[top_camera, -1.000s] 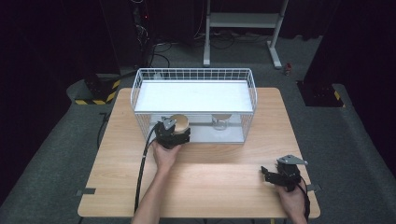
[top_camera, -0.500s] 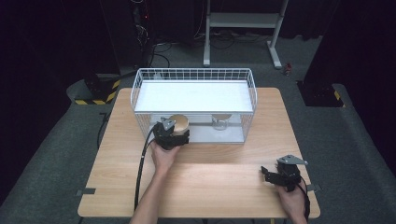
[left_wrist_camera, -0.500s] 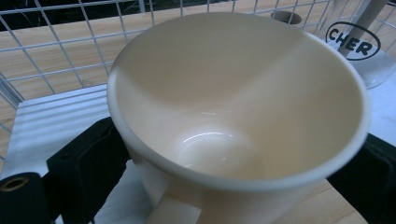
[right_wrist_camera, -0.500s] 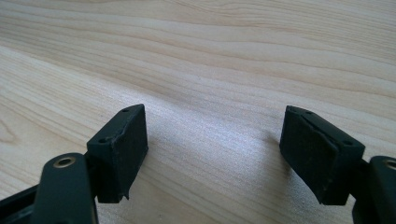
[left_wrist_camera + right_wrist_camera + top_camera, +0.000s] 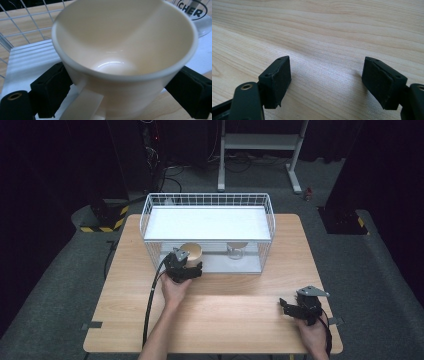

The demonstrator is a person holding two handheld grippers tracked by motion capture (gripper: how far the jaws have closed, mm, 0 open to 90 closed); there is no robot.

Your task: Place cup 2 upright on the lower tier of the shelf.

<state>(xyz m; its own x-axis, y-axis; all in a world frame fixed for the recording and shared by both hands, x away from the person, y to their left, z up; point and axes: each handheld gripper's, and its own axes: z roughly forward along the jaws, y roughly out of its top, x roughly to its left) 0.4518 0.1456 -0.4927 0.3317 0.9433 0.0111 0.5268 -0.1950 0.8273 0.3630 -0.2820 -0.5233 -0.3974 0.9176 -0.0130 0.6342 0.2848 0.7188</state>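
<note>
Wooden counter (image 5: 225, 320) across the lower middle of the high view, white wire basket (image 5: 210, 200) at its centre. Cream cup (image 5: 125, 62) clamped between the left claw (image 5: 183, 268) jaws at the basket's lower-left opening (handle toward the camera). Right claw (image 5: 301, 308) lower right, spread wide, holding nothing.

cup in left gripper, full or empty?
Empty: the cup shows a bare, glossy bottom, with nothing inside, in the left gripper view.

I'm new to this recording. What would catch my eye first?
The white wire basket at the far middle of the wooden table. At its front opening, the left gripper clasps a cream ceramic mug. The right gripper rests open near the table's front right corner.
</note>
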